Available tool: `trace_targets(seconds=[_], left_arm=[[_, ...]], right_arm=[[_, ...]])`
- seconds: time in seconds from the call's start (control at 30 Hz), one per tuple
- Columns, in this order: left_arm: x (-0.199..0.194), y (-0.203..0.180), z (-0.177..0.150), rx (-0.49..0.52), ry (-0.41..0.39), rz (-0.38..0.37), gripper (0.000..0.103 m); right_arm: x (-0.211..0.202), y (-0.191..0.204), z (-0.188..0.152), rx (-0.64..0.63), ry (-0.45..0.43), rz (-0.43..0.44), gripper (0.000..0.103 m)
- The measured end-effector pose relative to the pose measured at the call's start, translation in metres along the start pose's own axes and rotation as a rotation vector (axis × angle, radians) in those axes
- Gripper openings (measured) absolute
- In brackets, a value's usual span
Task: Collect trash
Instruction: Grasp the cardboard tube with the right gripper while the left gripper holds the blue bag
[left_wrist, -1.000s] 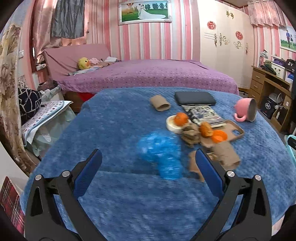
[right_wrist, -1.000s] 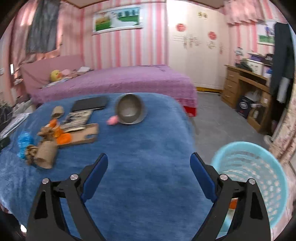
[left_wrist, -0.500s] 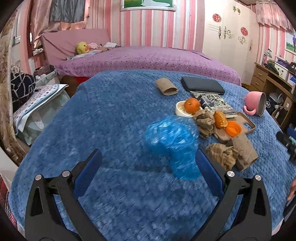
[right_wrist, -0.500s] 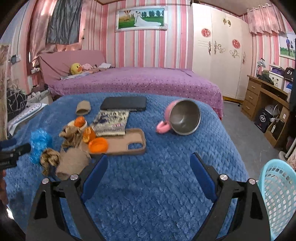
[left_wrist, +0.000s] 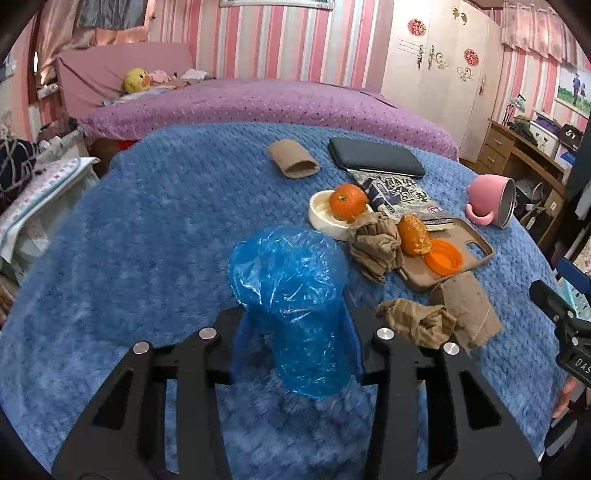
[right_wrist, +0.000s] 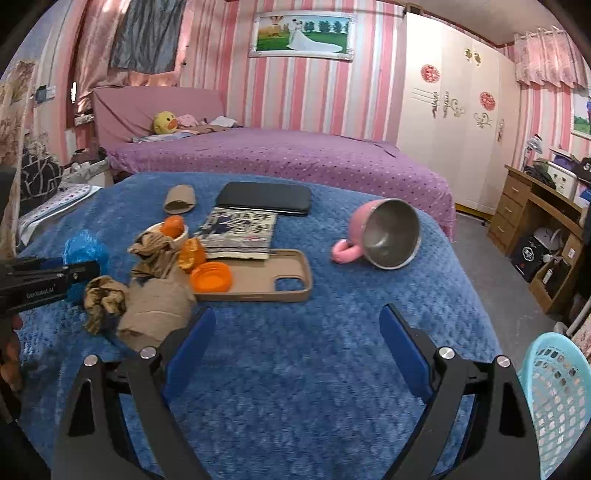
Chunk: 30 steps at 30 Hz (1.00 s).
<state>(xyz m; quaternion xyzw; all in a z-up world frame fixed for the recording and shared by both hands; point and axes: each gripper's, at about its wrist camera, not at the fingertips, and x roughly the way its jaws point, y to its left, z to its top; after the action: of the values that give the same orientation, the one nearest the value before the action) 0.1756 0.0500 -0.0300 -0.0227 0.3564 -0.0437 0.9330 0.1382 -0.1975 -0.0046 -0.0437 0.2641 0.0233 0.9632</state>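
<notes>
Over on the left of the blue-covered surface (right_wrist: 295, 369), your left tongs (left_wrist: 295, 332) are clamped around the crumpled blue plastic bag (left_wrist: 291, 295), which bulges up between the two fingers and sits low against the cover. Just right of it, you've got a crumpled brown paper wad (left_wrist: 413, 321) touching a flattened cardboard tube (left_wrist: 465, 310). Beyond those, another brown paper wad (left_wrist: 376, 243) leans against a white dish (left_wrist: 321, 218) holding an orange (left_wrist: 347, 201). A piece of orange peel (left_wrist: 413, 234) and an orange lid (left_wrist: 443, 256) rest on a tan phone case (left_wrist: 472, 254). Farther back lie a second cardboard tube (left_wrist: 293, 162), a printed booklet (left_wrist: 399, 192) and a black tablet case (left_wrist: 375, 158).

Moving right, your right tongs (right_wrist: 295, 347) hang wide open above bare blue cover, gripping nothing, with the flattened tube just off the left finger. Ahead and right, a pink mug (right_wrist: 384, 236) lies on its side, steel mouth facing you. At the far right edge, off the surface and low down, the light-blue basket (right_wrist: 557, 398) stands on the floor.
</notes>
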Motion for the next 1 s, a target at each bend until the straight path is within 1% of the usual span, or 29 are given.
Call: trace_targets(seconds=[0.07, 0.3, 0.4, 0.57, 0.63, 0.7, 0.77, 0.87, 1.0], left_arm=[[-0.010, 0.005, -0.004, 0.003, -0.009, 0.029, 0.041], [-0.032, 0.031, -0.015, -0.045, -0.028, 0.078, 0.041], [-0.033, 0.037, -0.015, -0.064, -0.033, 0.084, 0.041], [-0.030, 0.037, -0.015, -0.065, -0.028, 0.084, 0.041], [-0.031, 0.032, -0.015, -0.046, -0.032, 0.086, 0.041], [-0.032, 0.028, -0.015, -0.035, -0.035, 0.092, 0.041], [-0.034, 0.026, -0.014, -0.031, -0.040, 0.091, 0.041], [-0.037, 0.024, -0.011, -0.039, -0.047, 0.085, 0.041], [-0.042, 0.017, -0.007, -0.057, -0.065, 0.073, 0.041]], right_arm=[[-0.002, 0.009, 0.000, -0.015, -0.002, 0.023, 0.089], [-0.002, 0.039, -0.004, -0.042, 0.019, 0.107, 0.089], [0.002, 0.055, -0.007, -0.052, 0.049, 0.147, 0.088], [0.014, 0.082, -0.009, -0.110, 0.095, 0.171, 0.087], [0.022, 0.087, -0.010, -0.112, 0.131, 0.185, 0.075], [0.032, 0.087, -0.011, -0.105, 0.179, 0.209, 0.049], [0.035, 0.084, -0.011, -0.088, 0.191, 0.241, 0.046], [0.032, 0.077, -0.011, -0.066, 0.173, 0.285, 0.043], [0.024, 0.067, -0.011, -0.055, 0.139, 0.281, 0.043]])
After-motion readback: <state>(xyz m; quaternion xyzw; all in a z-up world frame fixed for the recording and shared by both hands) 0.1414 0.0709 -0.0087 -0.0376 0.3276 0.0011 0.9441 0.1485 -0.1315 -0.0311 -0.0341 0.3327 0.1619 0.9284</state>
